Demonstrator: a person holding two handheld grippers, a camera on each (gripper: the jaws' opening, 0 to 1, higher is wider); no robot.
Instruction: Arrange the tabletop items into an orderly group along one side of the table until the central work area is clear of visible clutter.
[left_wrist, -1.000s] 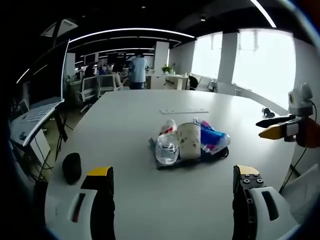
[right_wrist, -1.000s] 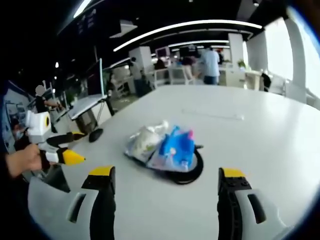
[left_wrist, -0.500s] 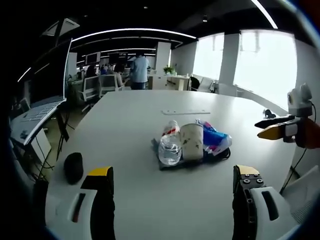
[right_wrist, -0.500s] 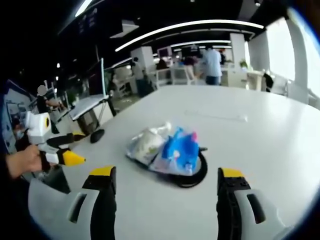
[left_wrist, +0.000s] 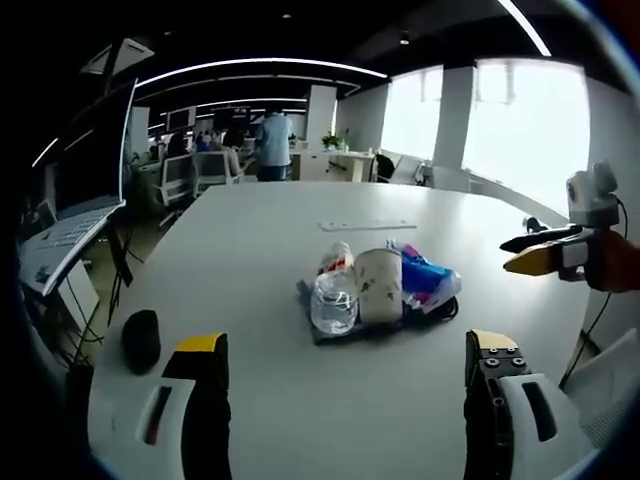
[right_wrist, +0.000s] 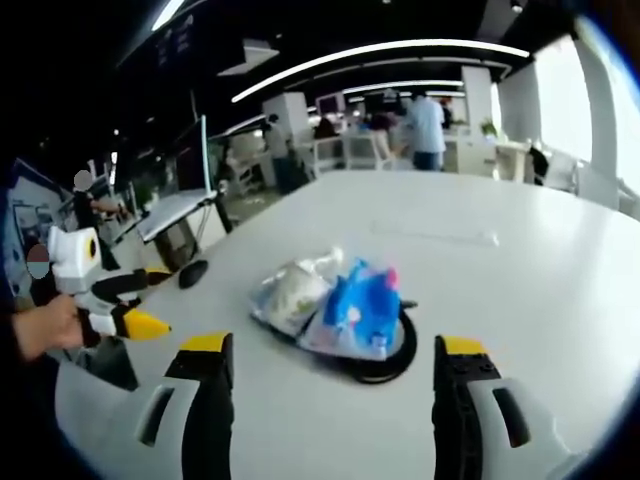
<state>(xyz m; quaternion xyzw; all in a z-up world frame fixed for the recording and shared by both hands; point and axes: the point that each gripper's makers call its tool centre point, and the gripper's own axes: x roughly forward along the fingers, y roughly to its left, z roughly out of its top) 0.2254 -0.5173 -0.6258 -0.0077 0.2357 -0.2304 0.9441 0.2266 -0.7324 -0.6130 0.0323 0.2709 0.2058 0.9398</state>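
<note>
- Things are piled in one small heap near the middle of the big white bench (left_wrist: 250, 260).
- From the left gripper view, a clear plastic bottle (left_wrist: 333, 297) lying on its side and a pale paper cup (left_wrist: 380, 285) are seen at the front of the heap, touching each other.
- From the right gripper view, the heap is seen from another side: a shiny blue packet (right_wrist: 355, 310) is in front, a crinkly clear bag (right_wrist: 290, 287) is just beside it, and a round black ring (right_wrist: 390, 350) lies under them.
- A small black rounded lump (left_wrist: 141, 340) is seen near the bench edge in the left gripper view; in the right gripper view a small dark lump (right_wrist: 193, 271) is seen far off, and it cannot be told if they are the same thing.
- The left gripper (left_wrist: 345, 395) is held with its jaws wide apart and nothing between them.
- The right gripper (right_wrist: 325, 390) is also held spread apart, with nothing gripped.
- Each gripper is seen in the other's view, at the side, with yellow tips.
- Compared with a second ago, the heap is seen in much the same spot and nothing in it has been touched; the pictures have only shifted a little.
</note>
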